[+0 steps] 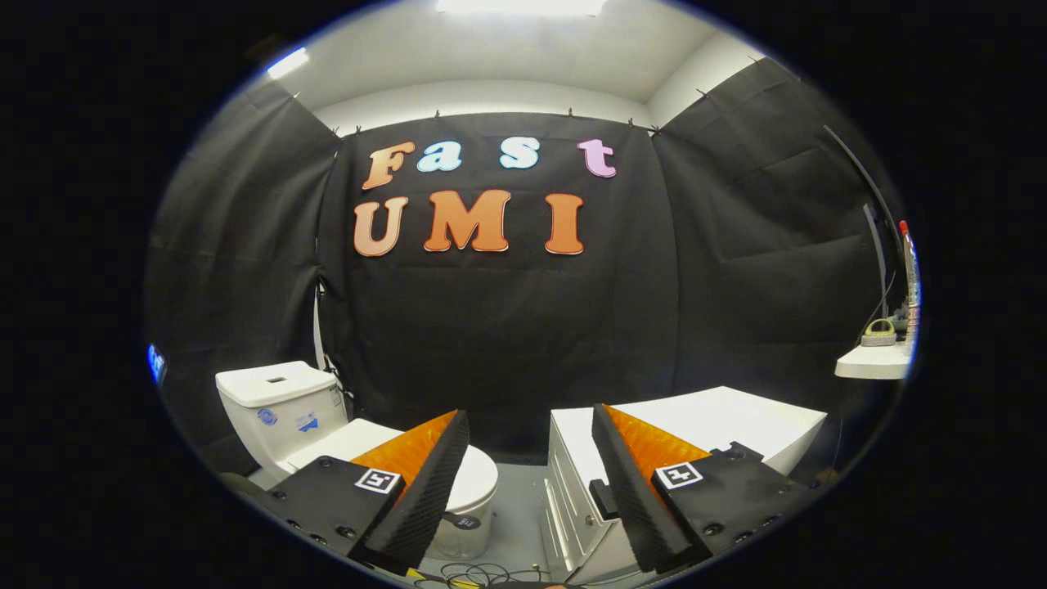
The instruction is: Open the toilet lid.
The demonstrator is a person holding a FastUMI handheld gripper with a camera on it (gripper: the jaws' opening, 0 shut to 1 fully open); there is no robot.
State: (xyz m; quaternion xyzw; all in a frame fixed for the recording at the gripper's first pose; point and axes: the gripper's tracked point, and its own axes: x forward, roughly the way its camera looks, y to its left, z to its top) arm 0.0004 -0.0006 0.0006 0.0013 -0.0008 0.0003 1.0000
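- Gripper view: tool (530,425), fingers spread wide apart, nothing between them, raised well short of the fixtures.
- Toilet (327,433): white, standing against the black cloth wall beyond and partly behind the left finger (425,483).
- Toilet lid (478,478): white, lying flat and closed over the bowl, its front end showing just beside the left finger's inner edge; not touched by the tool.
- Tank (278,397): white, behind the lid, stickers on its front.
- Cabinet (720,421): white, drawer fronts visible, beyond the right finger (630,483).
- Floor (515,507): grey, between toilet and cabinet; dark cables (478,575) lie near the fingers.
- Shelf (873,360): white, on the right wall, small items on top.
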